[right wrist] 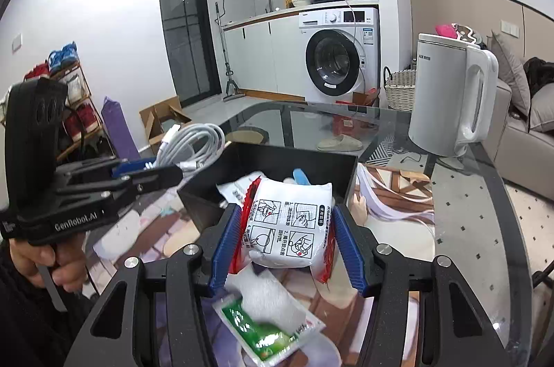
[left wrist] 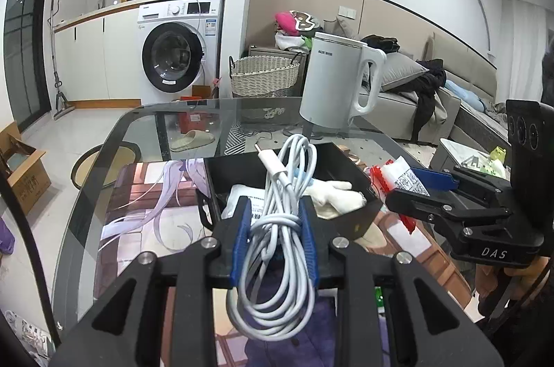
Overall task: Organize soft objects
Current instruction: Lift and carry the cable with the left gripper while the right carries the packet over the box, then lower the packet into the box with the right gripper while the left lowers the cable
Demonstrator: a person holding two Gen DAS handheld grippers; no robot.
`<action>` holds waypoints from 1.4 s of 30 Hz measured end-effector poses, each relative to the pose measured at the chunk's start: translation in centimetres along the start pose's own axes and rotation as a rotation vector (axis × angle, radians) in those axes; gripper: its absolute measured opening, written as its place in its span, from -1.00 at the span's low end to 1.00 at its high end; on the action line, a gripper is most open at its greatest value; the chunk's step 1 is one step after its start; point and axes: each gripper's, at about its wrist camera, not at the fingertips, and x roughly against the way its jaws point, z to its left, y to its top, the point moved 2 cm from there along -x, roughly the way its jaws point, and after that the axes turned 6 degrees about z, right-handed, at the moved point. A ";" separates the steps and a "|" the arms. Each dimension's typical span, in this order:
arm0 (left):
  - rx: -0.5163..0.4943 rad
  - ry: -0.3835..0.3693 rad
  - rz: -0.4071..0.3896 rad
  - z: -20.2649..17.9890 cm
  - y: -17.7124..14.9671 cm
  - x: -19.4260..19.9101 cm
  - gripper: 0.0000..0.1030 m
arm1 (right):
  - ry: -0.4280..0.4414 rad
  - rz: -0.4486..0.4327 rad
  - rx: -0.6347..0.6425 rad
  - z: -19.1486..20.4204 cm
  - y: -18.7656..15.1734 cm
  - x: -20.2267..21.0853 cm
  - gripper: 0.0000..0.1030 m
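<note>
While the black bin (left wrist: pixel 346 166) sits mid-frame on the glass counter (left wrist: pixel 145 128), we see inside it a white printed packet (left wrist: pixel 239 197), a pale glove-like cloth (left wrist: pixel 332 194) and a small blue item (right wrist: pixel 302 177). Our left tool (left wrist: pixel 275 235) is clamped on a coiled white cable (left wrist: pixel 280 228) just in front of the bin. Our right tool (right wrist: pixel 287 242) grips a white and red pouch (right wrist: pixel 291 225) at the bin's near edge. A green sachet (right wrist: pixel 263 329) lies at the lower centre, and a white kettle (right wrist: pixel 450 97) stands at upper right
</note>
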 end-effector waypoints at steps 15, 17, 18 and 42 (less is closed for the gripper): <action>0.008 0.036 0.005 1.0 2.9 -3.5 -0.49 | 0.009 0.014 0.042 0.2 4.0 -3.8 0.07; -0.001 0.047 0.006 0.9 3.2 -4.0 -0.49 | 0.011 0.018 0.049 0.3 4.2 -4.3 0.07; -0.003 0.049 0.005 0.8 3.4 -4.2 -0.49 | 0.010 0.020 0.050 0.3 4.2 -4.5 0.07; -0.020 0.052 0.037 1.2 3.3 -7.9 -0.49 | -0.026 0.084 0.075 -0.5 3.9 -8.6 0.07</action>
